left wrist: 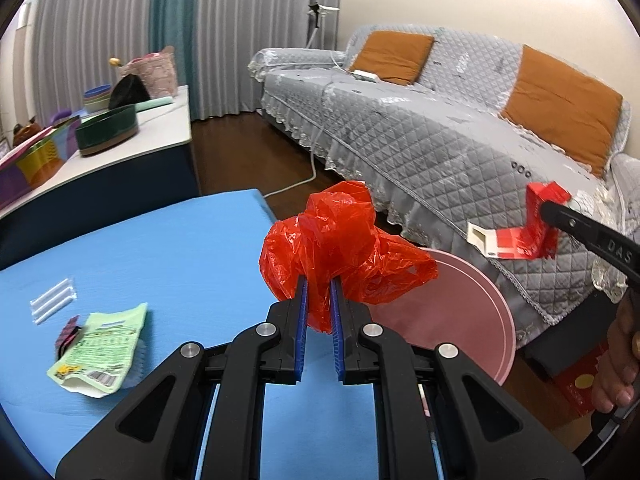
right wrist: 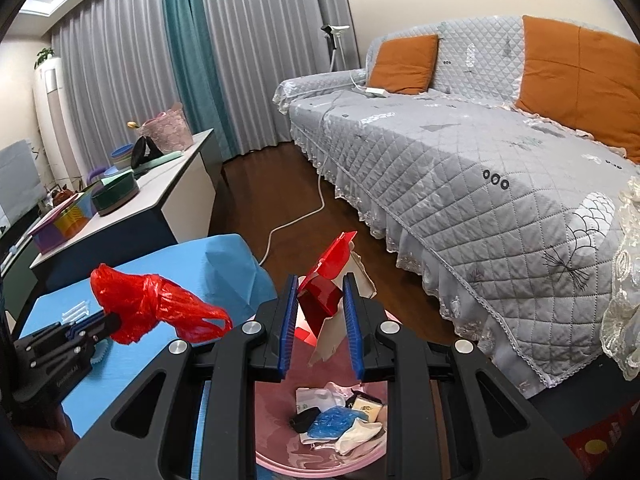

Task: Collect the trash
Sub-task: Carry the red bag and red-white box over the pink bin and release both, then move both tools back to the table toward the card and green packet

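The left gripper (left wrist: 319,300) stands nearly closed, its blue pads pinching a crumpled red plastic bag (left wrist: 340,248) that bulges above and to both sides of the jaws. The right gripper (right wrist: 320,304) stands a little wider, clamped on a flattened red carton (right wrist: 324,284) whose white inner flap hangs down between the jaws. Both loads hang in the air near the edge of the blue desk (left wrist: 180,240).

Right below the right gripper sits one pink trash bin (right wrist: 280,408), round and open. Inside it lie several scraps: a blue crumpled piece, white papers and a small black bit, too jumbled to count exactly. In the left wrist view the bin's rim (left wrist: 480,320) shows just behind and to the right of the red bag, beside the desk.

On the desk, left of the left gripper, three pieces remain: one pale green wrapper (left wrist: 104,348), one small dark pink-striped scrap (left wrist: 68,334) touching its left edge, and one clear plastic strip (left wrist: 54,294) a little farther back.

Beyond, a white cable (right wrist: 296,220) trails across the dark wood floor. A grey quilted sofa (right wrist: 460,168) carries two orange cushions (right wrist: 404,62). A second, white-topped desk (left wrist: 132,148) stands by the curtains, crowded with bowls and boxes.
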`<state>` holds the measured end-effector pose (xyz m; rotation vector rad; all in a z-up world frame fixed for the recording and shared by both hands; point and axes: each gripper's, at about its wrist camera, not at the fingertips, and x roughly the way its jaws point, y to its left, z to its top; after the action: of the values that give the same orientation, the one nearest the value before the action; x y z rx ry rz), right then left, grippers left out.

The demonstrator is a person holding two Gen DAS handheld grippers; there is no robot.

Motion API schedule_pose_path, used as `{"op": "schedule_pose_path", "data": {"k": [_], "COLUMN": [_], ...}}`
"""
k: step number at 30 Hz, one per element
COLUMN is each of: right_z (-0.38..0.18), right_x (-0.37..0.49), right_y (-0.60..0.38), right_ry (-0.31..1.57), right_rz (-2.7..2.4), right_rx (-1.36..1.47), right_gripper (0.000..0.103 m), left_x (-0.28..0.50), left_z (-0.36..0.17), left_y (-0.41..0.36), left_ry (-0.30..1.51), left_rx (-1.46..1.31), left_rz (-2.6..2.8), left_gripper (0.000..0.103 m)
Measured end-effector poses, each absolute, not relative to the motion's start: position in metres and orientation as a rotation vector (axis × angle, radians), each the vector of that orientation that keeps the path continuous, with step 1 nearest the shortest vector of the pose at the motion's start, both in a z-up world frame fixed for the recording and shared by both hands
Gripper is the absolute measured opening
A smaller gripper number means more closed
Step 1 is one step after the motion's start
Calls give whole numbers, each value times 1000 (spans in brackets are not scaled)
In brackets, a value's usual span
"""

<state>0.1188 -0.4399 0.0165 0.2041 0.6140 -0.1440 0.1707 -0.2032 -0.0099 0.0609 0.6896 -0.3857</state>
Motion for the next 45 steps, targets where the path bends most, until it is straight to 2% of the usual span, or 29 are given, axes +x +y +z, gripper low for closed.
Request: {"op": "schedule_pose_path", "data": {"k": [15, 18, 19, 20, 22, 33, 45], "right_z": [15, 14, 13, 12, 12, 18, 25], "right_x": [117, 118, 119, 120, 119, 118, 129], "right_y": [-447, -450, -451, -451, -454, -453, -415], "right_ry": [615, 623, 629, 635, 633, 619, 602], "right_rz": [-155, -169, -173, -171, -183, -191, -139], "right_rx": [200, 201, 204, 210, 217, 238, 219], "right_gripper": [23, 28, 35, 48, 55, 55, 55], "left_x": [158, 160, 160, 160, 159, 160, 161], "left_z": [-20, -20, -19, -20, -19, -12, 8], "left_y": [-241, -243, -244, -245, -244, -228, -175], "left_ry": [711, 721, 722, 720, 714, 704, 663], "left_rx": [108, 95, 88, 84, 76, 48, -12], "left_rz": [-458, -482, -495, -501, -509, -477, -389], "left_gripper": [11, 12, 13, 21, 40, 40, 40]}}
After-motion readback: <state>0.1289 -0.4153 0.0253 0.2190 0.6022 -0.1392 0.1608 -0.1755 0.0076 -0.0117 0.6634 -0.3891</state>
